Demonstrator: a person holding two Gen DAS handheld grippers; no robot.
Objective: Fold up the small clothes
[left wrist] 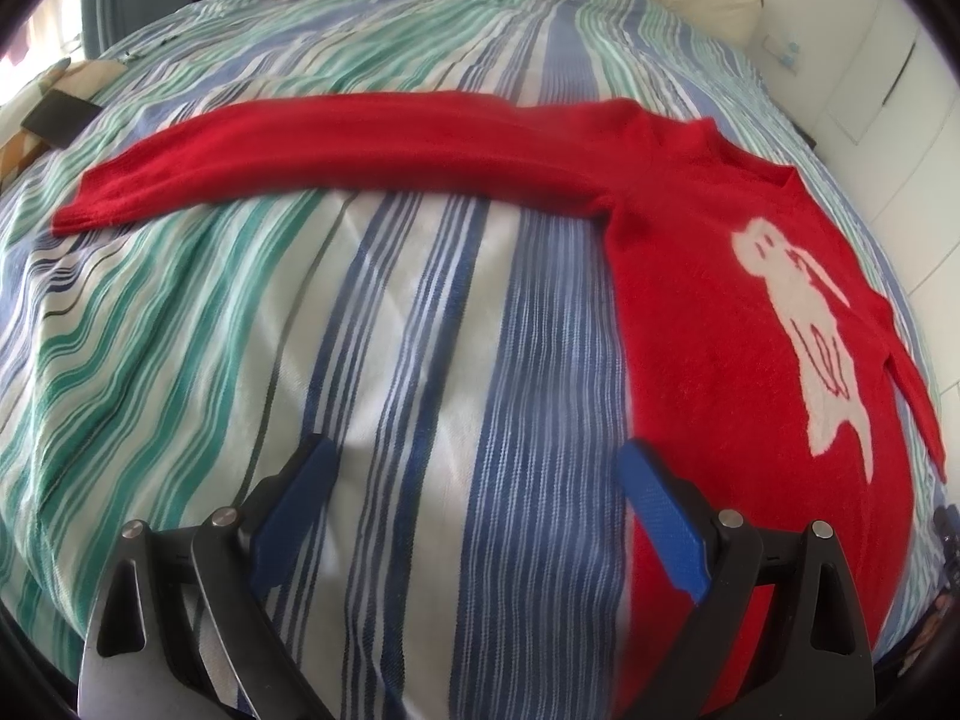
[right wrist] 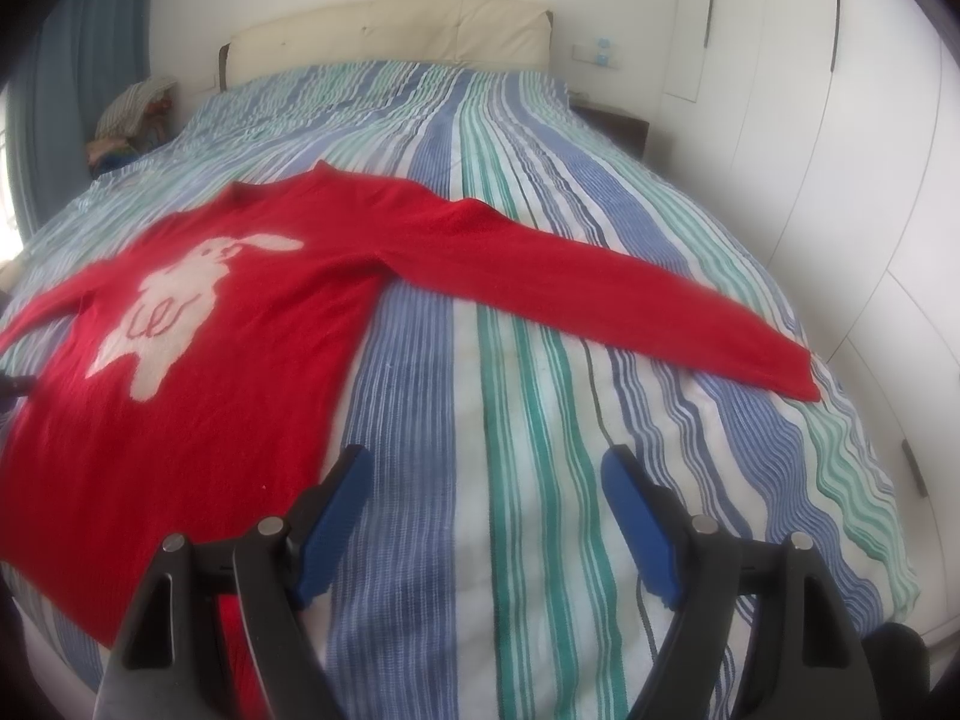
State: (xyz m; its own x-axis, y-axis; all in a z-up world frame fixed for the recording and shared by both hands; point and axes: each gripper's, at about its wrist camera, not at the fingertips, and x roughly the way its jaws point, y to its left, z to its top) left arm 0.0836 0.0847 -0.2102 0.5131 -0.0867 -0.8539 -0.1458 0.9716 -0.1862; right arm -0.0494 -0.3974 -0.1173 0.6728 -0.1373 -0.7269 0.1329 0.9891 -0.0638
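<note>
A small red sweater point(left wrist: 708, 324) with a white rabbit motif point(left wrist: 804, 324) lies flat on a striped bedspread point(left wrist: 360, 360), both sleeves spread out. In the left wrist view one long sleeve point(left wrist: 312, 150) stretches to the left. My left gripper point(left wrist: 474, 462) is open and empty, above the bedspread by the sweater's side edge. In the right wrist view the sweater point(right wrist: 240, 348) lies at the left and its other sleeve point(right wrist: 600, 294) reaches right. My right gripper point(right wrist: 486, 474) is open and empty over the bedspread point(right wrist: 540, 420), right of the sweater's body.
A cream headboard point(right wrist: 390, 36) stands at the far end of the bed. White wardrobe doors point(right wrist: 840, 180) run along the right. A pile of clothes point(right wrist: 132, 114) sits at the far left corner. A dark flat object point(left wrist: 57, 117) lies at the left edge.
</note>
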